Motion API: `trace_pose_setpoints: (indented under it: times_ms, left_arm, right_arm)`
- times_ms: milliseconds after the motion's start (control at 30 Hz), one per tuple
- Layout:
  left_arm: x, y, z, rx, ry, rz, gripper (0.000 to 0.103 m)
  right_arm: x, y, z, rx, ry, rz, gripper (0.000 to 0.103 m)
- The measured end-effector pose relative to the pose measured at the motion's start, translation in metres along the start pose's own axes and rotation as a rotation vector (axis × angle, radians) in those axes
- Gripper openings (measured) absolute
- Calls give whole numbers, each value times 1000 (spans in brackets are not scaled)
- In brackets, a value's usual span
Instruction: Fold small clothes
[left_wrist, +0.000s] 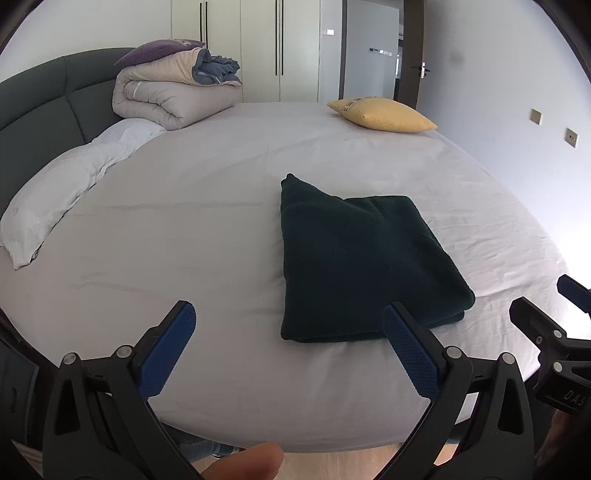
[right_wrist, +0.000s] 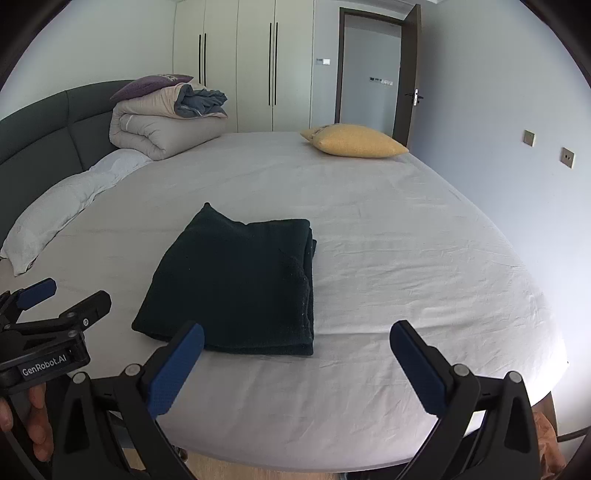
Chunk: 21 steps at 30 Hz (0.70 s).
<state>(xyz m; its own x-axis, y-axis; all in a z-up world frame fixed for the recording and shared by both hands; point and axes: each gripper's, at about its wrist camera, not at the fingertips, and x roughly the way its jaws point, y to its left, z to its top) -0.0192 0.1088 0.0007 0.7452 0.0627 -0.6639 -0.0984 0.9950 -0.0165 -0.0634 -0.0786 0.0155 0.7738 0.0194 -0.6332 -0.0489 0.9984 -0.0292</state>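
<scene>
A dark green garment (left_wrist: 362, 266) lies folded into a thick rectangle on the bed's grey sheet (left_wrist: 192, 229); it also shows in the right wrist view (right_wrist: 240, 284). My left gripper (left_wrist: 290, 315) is open and empty, hovering over the bed's near edge, its right finger just in front of the garment's near edge. My right gripper (right_wrist: 297, 332) is open and empty, its left finger at the garment's near edge. Each gripper shows at the side of the other's view: the right one (left_wrist: 546, 317) and the left one (right_wrist: 62, 295).
A yellow cushion (left_wrist: 380, 114) lies at the far right of the bed. A rolled beige duvet (left_wrist: 170, 96) with a purple pillow sits at the far left by the dark headboard (left_wrist: 40, 99). A white pillow (left_wrist: 62, 188) lies along the left. Wardrobes and an open door stand behind.
</scene>
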Motion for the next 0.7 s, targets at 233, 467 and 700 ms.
trace_pose_setpoints:
  times_ms: [233, 467, 700]
  left_arm:
    - [5, 3, -1, -13, 8, 3, 103]
    - [11, 1, -4, 3, 3, 5, 103]
    - [17, 2, -6, 6, 6, 6, 103]
  right_arm:
    - [1, 2, -2, 3, 8, 4, 103]
    - [2, 3, -2, 6, 15, 5, 103]
    - [5, 5, -5, 10, 25, 6, 103]
